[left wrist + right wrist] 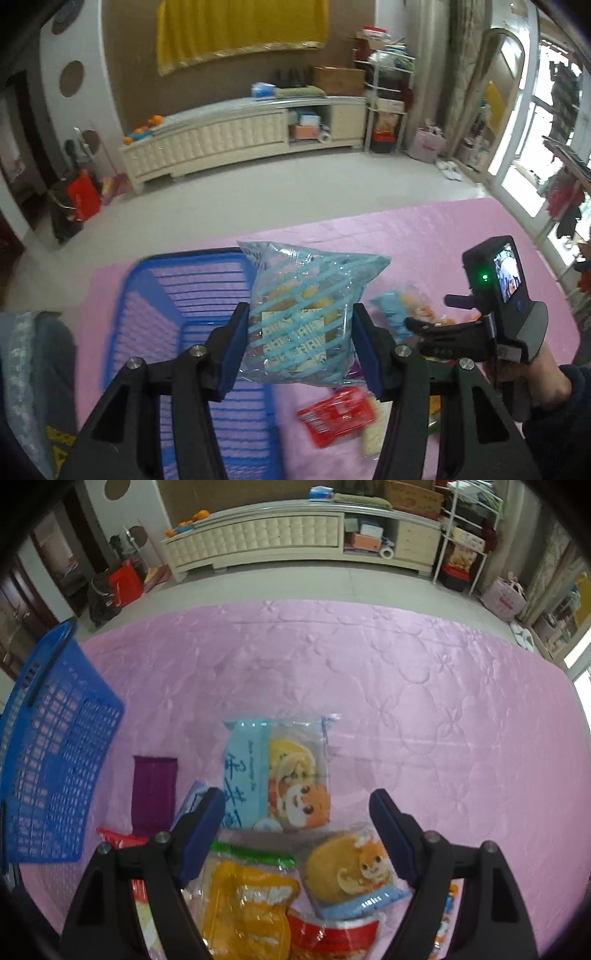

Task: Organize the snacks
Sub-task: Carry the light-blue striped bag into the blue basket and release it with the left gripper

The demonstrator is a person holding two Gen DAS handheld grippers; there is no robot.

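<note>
My left gripper point(300, 332) is shut on a clear snack bag with light-blue stripes point(306, 288), held up off the pink cloth beside a blue slatted basket point(192, 280). In the right wrist view my right gripper point(295, 801) stands open above a cluster of snacks, pressing on none of them. Between and below its jaws lie a light-blue cartoon packet point(280, 775), a round-cake packet point(351, 875), an orange-yellow packet point(247, 904) and a red packet point(332, 938). A purple packet point(153, 794) lies to the left, near the basket point(55, 757).
A pink quilted cloth point(406, 683) covers the work surface. Its far edge drops to a grey floor. A cream cabinet point(240, 136) stands against the far wall. A person's hand point(543, 384) holds the right gripper's handle. A red packet point(336, 413) lies under the lifted bag.
</note>
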